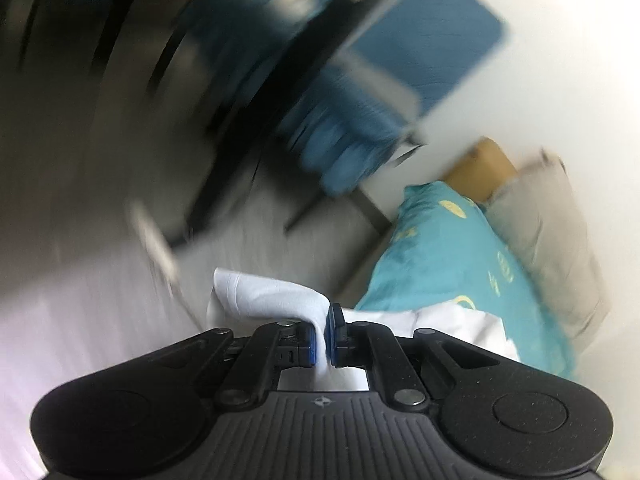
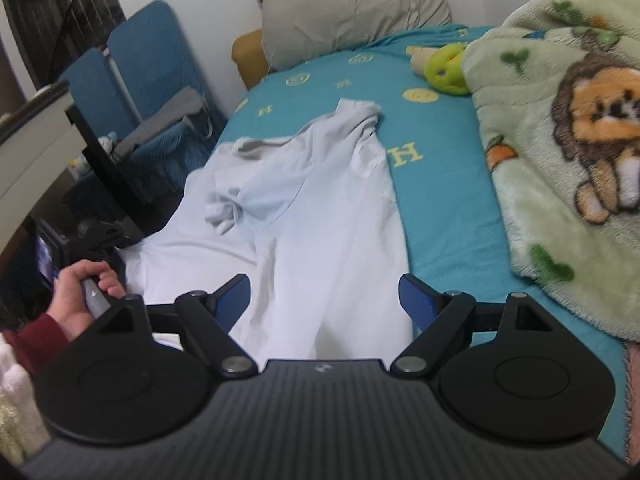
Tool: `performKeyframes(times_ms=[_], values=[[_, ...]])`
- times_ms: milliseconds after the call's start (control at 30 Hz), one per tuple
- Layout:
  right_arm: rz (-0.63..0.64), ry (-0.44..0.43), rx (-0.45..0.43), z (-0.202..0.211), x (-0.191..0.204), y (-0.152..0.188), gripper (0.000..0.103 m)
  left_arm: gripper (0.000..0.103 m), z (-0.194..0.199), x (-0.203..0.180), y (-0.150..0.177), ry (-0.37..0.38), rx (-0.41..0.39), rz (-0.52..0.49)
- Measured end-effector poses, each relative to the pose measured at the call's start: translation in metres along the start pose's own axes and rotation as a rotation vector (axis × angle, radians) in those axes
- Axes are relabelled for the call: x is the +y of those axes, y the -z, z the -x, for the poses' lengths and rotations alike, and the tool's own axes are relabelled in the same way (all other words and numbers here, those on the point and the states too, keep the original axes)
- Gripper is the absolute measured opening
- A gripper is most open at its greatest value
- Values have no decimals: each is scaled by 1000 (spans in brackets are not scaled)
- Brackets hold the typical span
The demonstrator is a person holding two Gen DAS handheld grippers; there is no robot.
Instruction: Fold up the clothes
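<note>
A white shirt (image 2: 312, 200) lies spread and rumpled on the teal bed sheet (image 2: 444, 184), its collar end toward the pillow. My right gripper (image 2: 325, 304) hovers open over the shirt's near end, with cloth below its blue pads but nothing pinched. In the left wrist view my left gripper (image 1: 323, 328) is shut on a fold of the white shirt (image 1: 268, 292), which bunches up over the left pad. A hand (image 2: 80, 292) in a dark red sleeve holds the left tool at the bed's left edge.
A grey pillow (image 2: 352, 12) lies at the head of the bed. A green lion-print blanket (image 2: 560, 140) covers the right side, with a green plush toy (image 2: 446, 68) beside it. Blue chairs (image 2: 148, 76) and a dark desk (image 2: 104, 168) stand left of the bed.
</note>
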State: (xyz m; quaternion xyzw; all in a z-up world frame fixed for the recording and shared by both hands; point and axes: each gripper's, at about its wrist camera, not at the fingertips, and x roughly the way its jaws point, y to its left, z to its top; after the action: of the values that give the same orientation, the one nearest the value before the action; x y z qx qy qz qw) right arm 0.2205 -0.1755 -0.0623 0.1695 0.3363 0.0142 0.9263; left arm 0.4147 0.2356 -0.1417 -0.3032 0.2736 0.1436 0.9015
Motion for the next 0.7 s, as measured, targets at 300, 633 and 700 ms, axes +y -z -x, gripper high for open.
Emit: performKeyframes(times_ms=[300, 633, 700], values=[[-72, 106, -124, 30, -36, -17, 83, 6, 91, -199, 61, 203, -240, -840], [-185, 106, -140, 35, -79, -19, 83, 58, 65, -283, 189, 297, -56, -957], [-182, 102, -143, 35, -81, -20, 83, 75, 68, -276, 196, 283, -46, -928]])
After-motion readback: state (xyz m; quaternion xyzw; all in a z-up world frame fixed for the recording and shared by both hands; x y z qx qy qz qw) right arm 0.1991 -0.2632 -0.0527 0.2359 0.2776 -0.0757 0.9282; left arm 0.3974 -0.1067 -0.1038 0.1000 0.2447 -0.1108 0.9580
